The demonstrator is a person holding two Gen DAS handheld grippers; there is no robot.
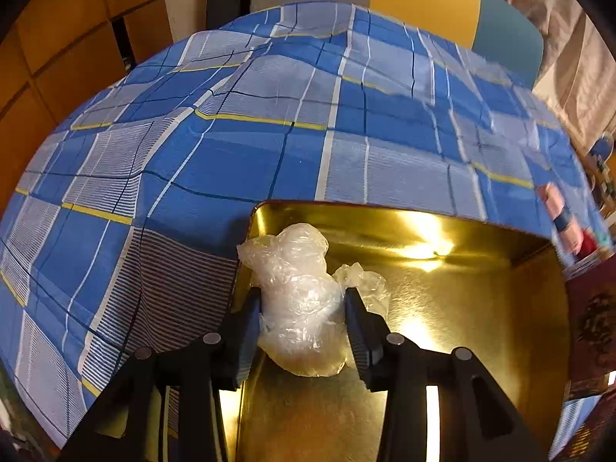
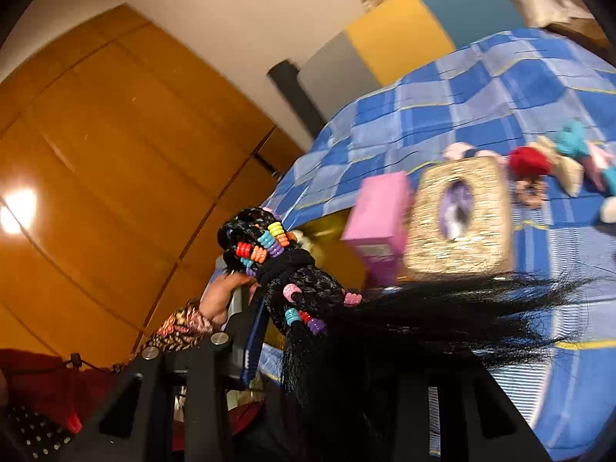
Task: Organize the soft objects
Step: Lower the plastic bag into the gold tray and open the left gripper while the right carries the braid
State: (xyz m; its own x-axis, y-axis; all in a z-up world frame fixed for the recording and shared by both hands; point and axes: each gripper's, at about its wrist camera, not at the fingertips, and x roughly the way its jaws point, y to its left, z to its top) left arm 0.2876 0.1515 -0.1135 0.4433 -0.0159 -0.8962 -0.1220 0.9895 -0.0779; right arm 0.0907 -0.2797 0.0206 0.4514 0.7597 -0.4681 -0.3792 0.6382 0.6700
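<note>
Both tongs are gripping: left gripper [image 1: 302, 308] is pinching a crumpled clear plastic bag [image 1: 298, 288] inside the gold metal tin [image 1: 481, 308], presumably depositing it, while right gripper [image 2: 308, 331] is clamping a black beaded hairpiece [image 2: 292, 269] aloft beside it.

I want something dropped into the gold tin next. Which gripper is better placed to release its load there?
Left, I'd say. The left gripper already holds the crumpled clear plastic bag right over the open gold tin. The right gripper grips the beaded black hairpiece, with the tin only glimpsed beyond it.
</note>
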